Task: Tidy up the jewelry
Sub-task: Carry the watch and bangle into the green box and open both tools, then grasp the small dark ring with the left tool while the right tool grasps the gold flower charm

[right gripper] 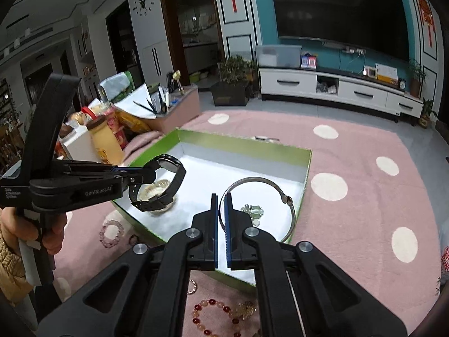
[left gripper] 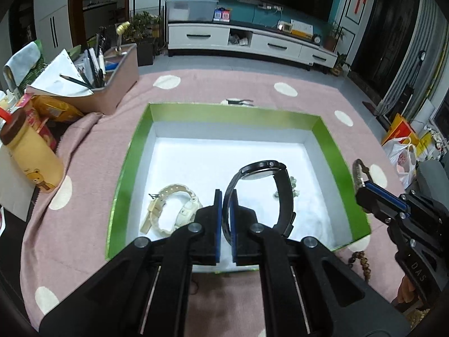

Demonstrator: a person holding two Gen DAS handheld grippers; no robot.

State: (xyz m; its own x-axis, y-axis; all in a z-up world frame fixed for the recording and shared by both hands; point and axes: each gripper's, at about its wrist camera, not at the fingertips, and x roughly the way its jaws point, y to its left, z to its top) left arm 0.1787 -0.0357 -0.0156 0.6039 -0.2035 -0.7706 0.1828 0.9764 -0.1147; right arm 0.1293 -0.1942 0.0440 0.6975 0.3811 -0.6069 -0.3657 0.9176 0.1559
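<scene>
Holding a gripper in each hand, you are working over a shallow green box [left gripper: 132,151] with a white floor, which sits on a pink cloth with white dots [left gripper: 92,146].

Your left gripper [left gripper: 226,196] is clamped on the strap of a black watch [left gripper: 263,168]. Its blue-padded fingers [left gripper: 218,205] pinch the band, and the watch hangs in a loop above the box floor, face turned upward. In the right wrist view the same gripper [right gripper: 150,172] reaches in from the left, with the black watch [right gripper: 168,164] dangling from its tip over the near left part of the box [right gripper: 244,143].

Your right gripper [right gripper: 221,199] is closed on a thin silver bangle [right gripper: 258,181]. The bangle's rim passes between the two fingers, and the ring arcs out ahead and to the right above the box's right side. In the left wrist view this gripper [left gripper: 363,186] appears at the right edge, just outside the box wall, with the bangle [left gripper: 357,171] seen edge-on.

Inside the box, a cream watch [left gripper: 172,210] lies on the floor at the left, and a small cluster of pale green stones [right gripper: 252,210] lies toward the right, under the bangle.

On the cloth just in front of the box lie a pink bead bracelet [right gripper: 111,231] and a red and amber bead bracelet [right gripper: 219,317]. A dark brown bead strand [left gripper: 360,261] lies beside the box's near right corner. A yellow bottle with a brown cap [left gripper: 28,157] stands at the left, well apart from the box.
</scene>
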